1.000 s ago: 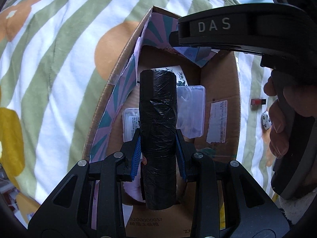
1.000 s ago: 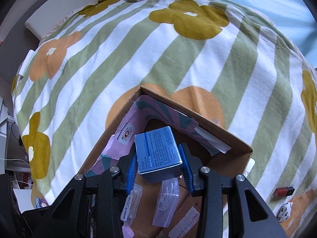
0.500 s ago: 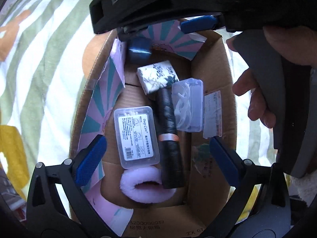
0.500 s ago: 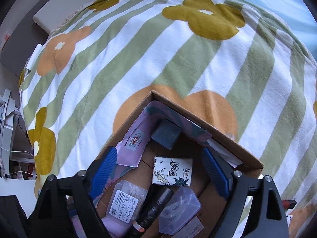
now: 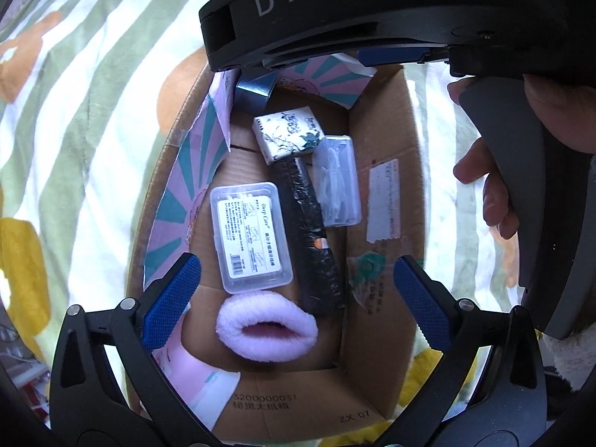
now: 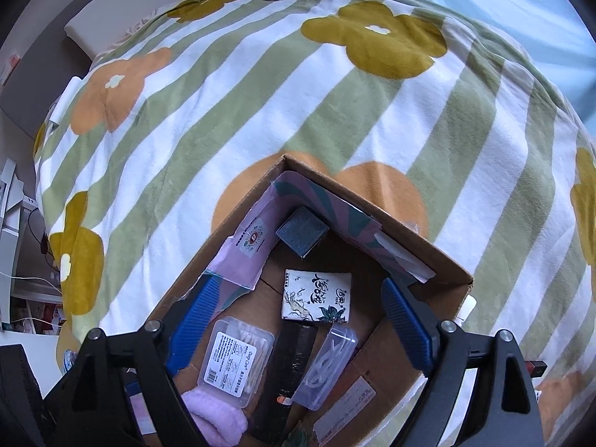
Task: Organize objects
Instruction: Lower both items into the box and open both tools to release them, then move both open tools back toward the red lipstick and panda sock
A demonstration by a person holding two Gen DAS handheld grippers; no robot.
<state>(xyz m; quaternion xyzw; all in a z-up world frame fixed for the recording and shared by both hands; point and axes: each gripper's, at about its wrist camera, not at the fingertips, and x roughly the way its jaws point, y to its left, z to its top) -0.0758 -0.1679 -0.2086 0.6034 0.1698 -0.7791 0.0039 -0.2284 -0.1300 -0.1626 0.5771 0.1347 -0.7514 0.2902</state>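
Black roll [image 5: 312, 238] in cardboard box [image 5: 387, 201], between spread left tongs [image 5: 298, 294]

cardboard box [image 6: 439, 260], right tongs [image 6: 298, 320] spread, empty

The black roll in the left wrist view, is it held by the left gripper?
No, the black roll lies in the cardboard box, and the left gripper is open and empty.

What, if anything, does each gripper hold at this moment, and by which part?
Nothing is held. The left gripper and the right gripper are both open and empty above the cardboard box; the black roll and blue box lie inside.
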